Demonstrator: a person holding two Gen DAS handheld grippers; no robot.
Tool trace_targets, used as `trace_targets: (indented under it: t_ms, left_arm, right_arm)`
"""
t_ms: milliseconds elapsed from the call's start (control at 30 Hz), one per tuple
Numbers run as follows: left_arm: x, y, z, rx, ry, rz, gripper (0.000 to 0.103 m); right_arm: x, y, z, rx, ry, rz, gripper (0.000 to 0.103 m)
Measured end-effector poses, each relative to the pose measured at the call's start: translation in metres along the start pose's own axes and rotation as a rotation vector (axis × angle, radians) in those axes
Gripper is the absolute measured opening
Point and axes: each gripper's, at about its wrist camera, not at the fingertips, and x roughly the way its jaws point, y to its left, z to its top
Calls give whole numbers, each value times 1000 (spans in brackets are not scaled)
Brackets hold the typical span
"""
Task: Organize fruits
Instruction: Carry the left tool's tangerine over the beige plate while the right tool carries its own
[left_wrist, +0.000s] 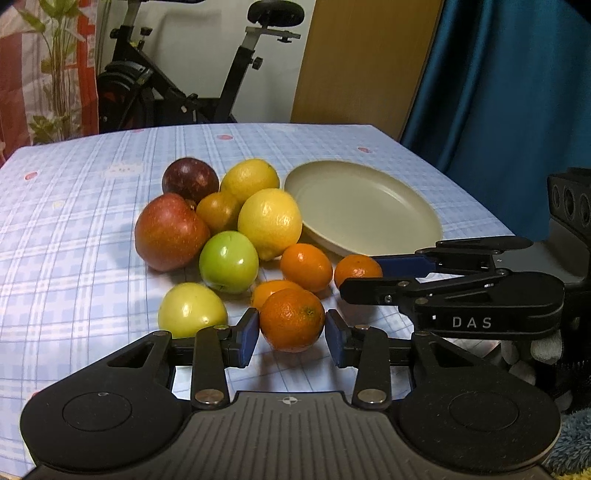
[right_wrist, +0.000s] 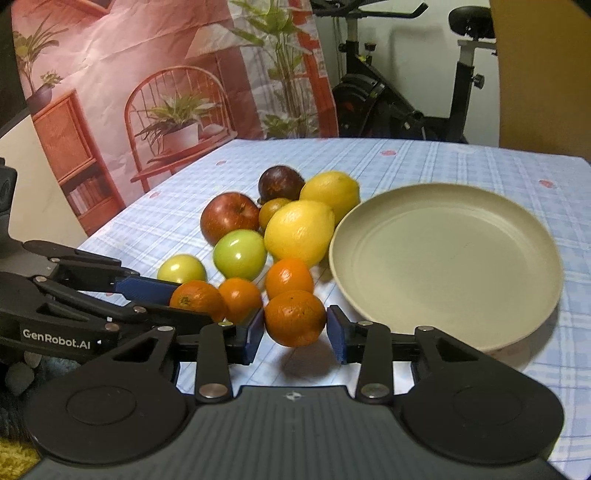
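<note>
Several fruits lie in a heap on the checked tablecloth: red apples (left_wrist: 170, 232), lemons (left_wrist: 269, 222), green apples (left_wrist: 228, 261) and mandarins (left_wrist: 306, 266). An empty beige plate (left_wrist: 369, 206) stands to their right, also in the right wrist view (right_wrist: 447, 266). My left gripper (left_wrist: 291, 328) has its pads against the sides of a mandarin (left_wrist: 291, 319) near the front. My right gripper (right_wrist: 295, 328) is shut on another mandarin (right_wrist: 294, 317), held a little above the cloth beside the plate's near rim; it shows in the left wrist view (left_wrist: 360, 271).
The table's far edge (left_wrist: 258, 125) and right edge are close to the plate. An exercise bike (left_wrist: 177, 85), a wooden panel and a blue curtain (left_wrist: 509, 92) stand behind. A printed backdrop (right_wrist: 147, 92) stands at the left.
</note>
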Motion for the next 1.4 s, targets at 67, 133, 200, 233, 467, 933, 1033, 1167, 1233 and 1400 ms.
trace_targets:
  t_ms: [67,133,200,233,467,933,1033,1167,1233,1400]
  left_arm:
    - [-1,0,2,4,-8,2,41]
    - [-1,0,5,12,-18,6,41]
    - [-1,-1,9,26,-31,8,41]
    - [-1,-2,13,36,-40,10,41]
    - [6,-16,38,111,-85,11,41]
    - [52,-33,79,145,-104,-34,41]
    - [60,-33,85,137,-108,-39,41]
    - [74,-34,93,120,-97,-38,41]
    - [82,-34,96,104,-89,-37,41]
    - [104,-34,106,71,-61,-24,41]
  right_arm:
    - [-3,0,0,-1,-13,-9,40]
    - [-6,0,1,-3,-27,-16,40]
    - [-10,-3,4,8,-44,-22,40]
    - [-12,-5,5,13,-53,-26,40]
    - [-22,-22,12,54,-108,-78,40]
    - [-19,-67,25,87,-151,-199,40]
    - [-16,-75,27,91,-152,-219,40]
    - [-9,-87,27,78,-147,-253,40]
    - [-5,-91,28,67,-147,-269,40]
    - [8,-101,33,52,-133,-292,40]
